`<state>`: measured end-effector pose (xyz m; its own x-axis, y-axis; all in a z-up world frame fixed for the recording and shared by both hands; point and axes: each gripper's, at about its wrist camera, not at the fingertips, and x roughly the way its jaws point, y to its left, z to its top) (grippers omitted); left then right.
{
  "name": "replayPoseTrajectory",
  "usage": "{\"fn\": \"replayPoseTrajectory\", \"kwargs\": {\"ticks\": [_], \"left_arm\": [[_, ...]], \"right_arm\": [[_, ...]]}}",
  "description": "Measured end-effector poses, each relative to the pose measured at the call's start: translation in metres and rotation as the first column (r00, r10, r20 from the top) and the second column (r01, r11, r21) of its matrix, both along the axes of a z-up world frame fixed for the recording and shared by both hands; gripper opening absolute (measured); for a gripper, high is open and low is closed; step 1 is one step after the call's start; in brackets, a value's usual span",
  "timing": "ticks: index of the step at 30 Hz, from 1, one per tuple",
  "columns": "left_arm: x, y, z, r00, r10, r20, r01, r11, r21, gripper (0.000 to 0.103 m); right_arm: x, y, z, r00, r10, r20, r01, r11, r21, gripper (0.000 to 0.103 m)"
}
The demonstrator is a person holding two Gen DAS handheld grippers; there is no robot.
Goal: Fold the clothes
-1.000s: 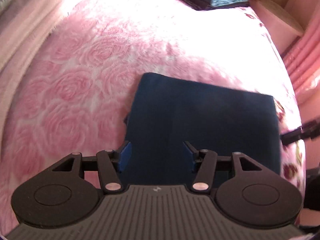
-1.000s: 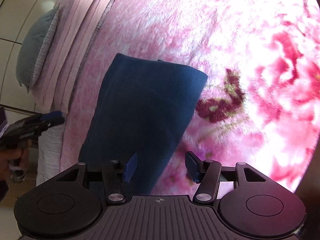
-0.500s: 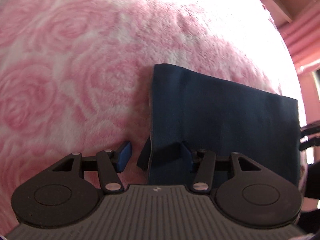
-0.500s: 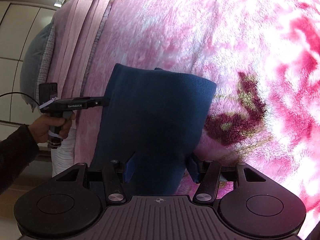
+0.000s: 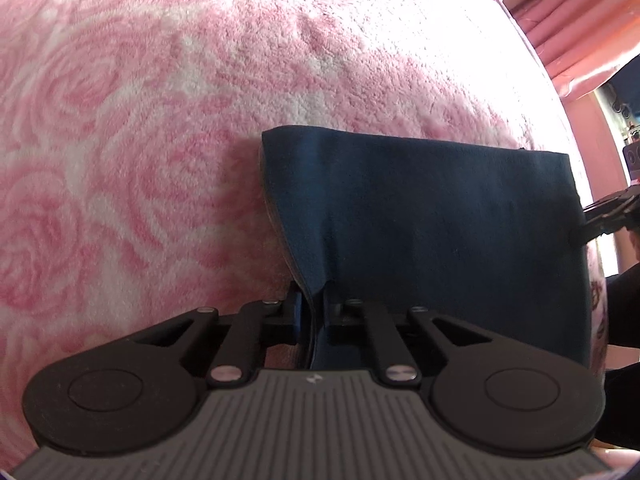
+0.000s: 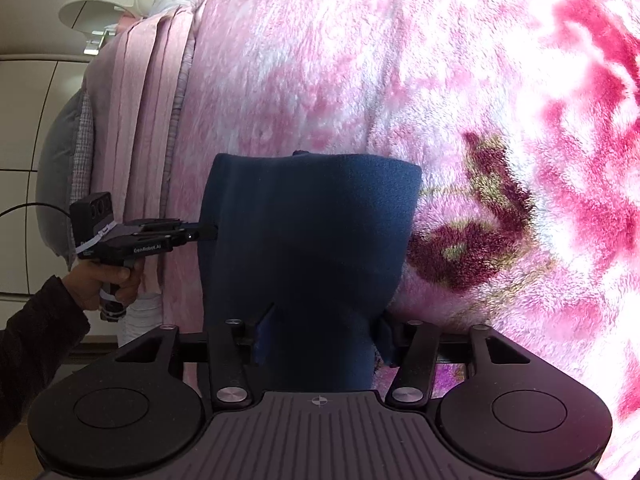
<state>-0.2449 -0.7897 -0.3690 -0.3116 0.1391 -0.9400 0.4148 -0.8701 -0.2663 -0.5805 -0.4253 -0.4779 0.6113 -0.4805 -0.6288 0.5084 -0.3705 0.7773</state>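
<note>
A folded navy garment [image 5: 432, 232] lies on the pink rose-patterned bed blanket [image 5: 140, 140]. The left gripper [image 5: 311, 312] is clamped on the garment's near left corner, pulling the edge up off the blanket. The right gripper [image 6: 322, 338] stands spread, its fingers straddling the garment's near end without pinching it.

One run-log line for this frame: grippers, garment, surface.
left gripper: shut on navy garment edge | right gripper: open, fingers straddling garment | surface: pink floral blanket
</note>
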Motion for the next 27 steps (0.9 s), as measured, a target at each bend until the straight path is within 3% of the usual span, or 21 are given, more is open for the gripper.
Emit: {"fn": "replayPoseTrajectory", "kwargs": {"ticks": [3,6,9,12,16,21,24,27], "left_arm": [[0.002,0.007,0.009,1.0,0.021,-0.014,-0.022,0.999,-0.036,0.005],[0.016,0.013,0.04,0.995,0.075,-0.067,-0.081,0.993,-0.087,0.005],[0.034,0.019,0.076,0.982,0.14,-0.13,-0.157,0.978,-0.137,0.005],[0.059,0.027,0.121,0.952,0.221,-0.213,-0.261,0.947,-0.184,0.005],[0.112,0.066,0.21,0.86,0.328,-0.39,-0.443,0.86,-0.253,0.005],[0.171,0.166,0.296,0.757,0.366,-0.542,-0.587,0.745,-0.317,0.005],[0.208,0.243,0.318,0.696,0.411,-0.588,-0.666,0.676,-0.315,0.005],[0.244,0.319,0.315,0.659,0.492,-0.569,-0.724,0.619,-0.303,0.005]], "right_arm": [[-0.003,-0.003,-0.006,0.999,-0.036,0.027,0.035,0.999,0.036,0.019],[-0.002,-0.015,0.009,1.0,0.007,0.014,-0.007,1.0,0.012,0.014],[-0.001,-0.032,0.043,0.996,0.089,0.008,-0.088,0.992,-0.087,0.012],[0.004,-0.054,0.098,0.978,0.199,-0.068,-0.21,0.944,-0.254,0.012],[0.014,-0.062,0.184,0.931,0.289,-0.222,-0.361,0.816,-0.452,0.012],[0.036,-0.027,0.289,0.834,0.347,-0.429,-0.549,0.586,-0.596,0.012],[0.059,0.019,0.329,0.761,0.4,-0.511,-0.648,0.449,-0.615,0.012],[0.091,0.07,0.334,0.675,0.492,-0.549,-0.73,0.343,-0.591,0.012]]}}
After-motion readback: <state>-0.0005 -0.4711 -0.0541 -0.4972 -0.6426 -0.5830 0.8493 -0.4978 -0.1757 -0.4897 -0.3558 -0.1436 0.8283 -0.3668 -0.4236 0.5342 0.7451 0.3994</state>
